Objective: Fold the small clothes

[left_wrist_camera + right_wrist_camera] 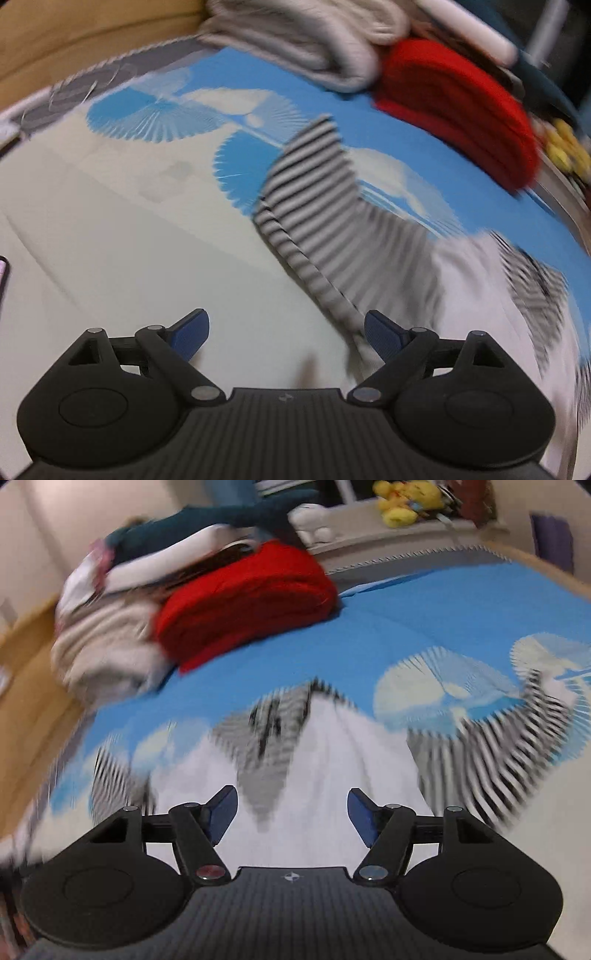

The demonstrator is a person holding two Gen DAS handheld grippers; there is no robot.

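Observation:
A small white garment with black-and-white striped sleeves lies spread on a blue and pale patterned sheet. In the left wrist view one striped sleeve runs from the middle toward my left gripper, which is open and empty, just above the sleeve's base. In the right wrist view the white body with a striped neck panel lies right ahead of my right gripper, open and empty above it. A striped sleeve stretches to the right. Both views are motion-blurred.
A folded red garment and a grey-white folded pile sit at the back of the sheet. The red garment and grey pile also show in the left view. Yellow plush toys lie on a shelf behind.

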